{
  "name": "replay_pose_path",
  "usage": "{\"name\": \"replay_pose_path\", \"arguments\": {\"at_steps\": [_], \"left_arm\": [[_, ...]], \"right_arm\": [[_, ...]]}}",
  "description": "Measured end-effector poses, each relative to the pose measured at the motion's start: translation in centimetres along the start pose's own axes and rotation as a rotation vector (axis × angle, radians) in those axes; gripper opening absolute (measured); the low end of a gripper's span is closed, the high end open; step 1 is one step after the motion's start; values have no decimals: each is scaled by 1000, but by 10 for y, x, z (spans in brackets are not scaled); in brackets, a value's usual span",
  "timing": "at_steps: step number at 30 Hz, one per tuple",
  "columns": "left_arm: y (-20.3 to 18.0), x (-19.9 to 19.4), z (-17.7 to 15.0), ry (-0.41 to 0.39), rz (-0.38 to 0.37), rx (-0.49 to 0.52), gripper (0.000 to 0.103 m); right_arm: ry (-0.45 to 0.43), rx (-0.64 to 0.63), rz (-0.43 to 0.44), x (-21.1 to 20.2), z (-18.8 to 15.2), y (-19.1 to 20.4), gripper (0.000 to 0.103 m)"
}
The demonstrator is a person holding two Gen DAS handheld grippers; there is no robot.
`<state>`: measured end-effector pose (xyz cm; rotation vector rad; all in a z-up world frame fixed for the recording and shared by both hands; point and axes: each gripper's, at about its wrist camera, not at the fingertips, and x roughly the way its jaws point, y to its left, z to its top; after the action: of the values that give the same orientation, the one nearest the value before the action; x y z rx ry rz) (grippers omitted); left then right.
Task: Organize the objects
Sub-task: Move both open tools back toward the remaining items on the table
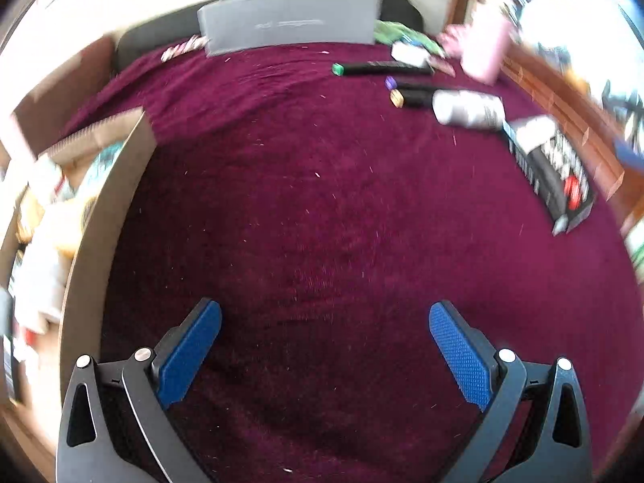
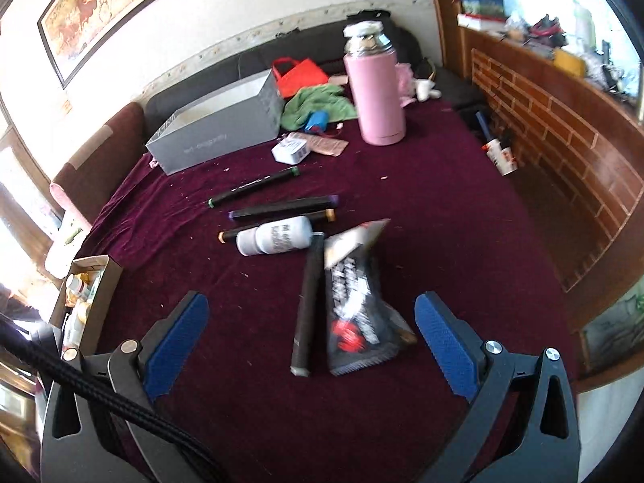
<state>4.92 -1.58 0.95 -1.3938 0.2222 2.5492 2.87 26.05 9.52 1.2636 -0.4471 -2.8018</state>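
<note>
Maroon cloth (image 2: 422, 209) is lying under the wide-open, empty right gripper (image 2: 312, 318), which is hovering over the black pouch (image 2: 354, 306); lowering squarely seems wise. The left gripper (image 1: 325, 332) is also gaping, empty.

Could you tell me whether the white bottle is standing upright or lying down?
Lying down. The white bottle rests on its side on the maroon cloth, against the markers.

A white wall (image 2: 225, 32) carries a long framed painting (image 2: 108, 12) above a dark sofa back (image 2: 225, 76). A maroon cloth (image 2: 442, 209) covers the surface. Along its right edge runs brick-patterned wood panelling (image 2: 555, 133) under a cluttered sill (image 2: 535, 44), with bright daylight beyond.
</note>
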Motion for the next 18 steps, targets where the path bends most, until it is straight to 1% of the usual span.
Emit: {"name": "replay_pose_path", "arguments": {"at_steps": [2, 5, 8, 11, 13, 15, 18], "left_arm": [[4, -1, 1, 3, -23, -17, 101], [3, 1, 1, 6, -17, -6, 102], [2, 0, 0, 6, -5, -8, 102], [2, 1, 1, 7, -3, -11, 102], [2, 3, 2, 7, -6, -12, 102], [1, 6, 4, 8, -8, -11, 102], [1, 6, 5, 8, -9, -12, 102]], "right_arm": [[26, -2, 3, 15, 7, 10, 103], [33, -33, -13, 36, 19, 29, 103], [34, -83, -54, 59, 39, 48, 103], [71, -129, -122, 96, 65, 60, 103], [99, -120, -153, 118, 78, 59, 103], [157, -82, -116, 139, 85, 54, 103], [278, -50, 14, 165, 80, 53, 100]]}}
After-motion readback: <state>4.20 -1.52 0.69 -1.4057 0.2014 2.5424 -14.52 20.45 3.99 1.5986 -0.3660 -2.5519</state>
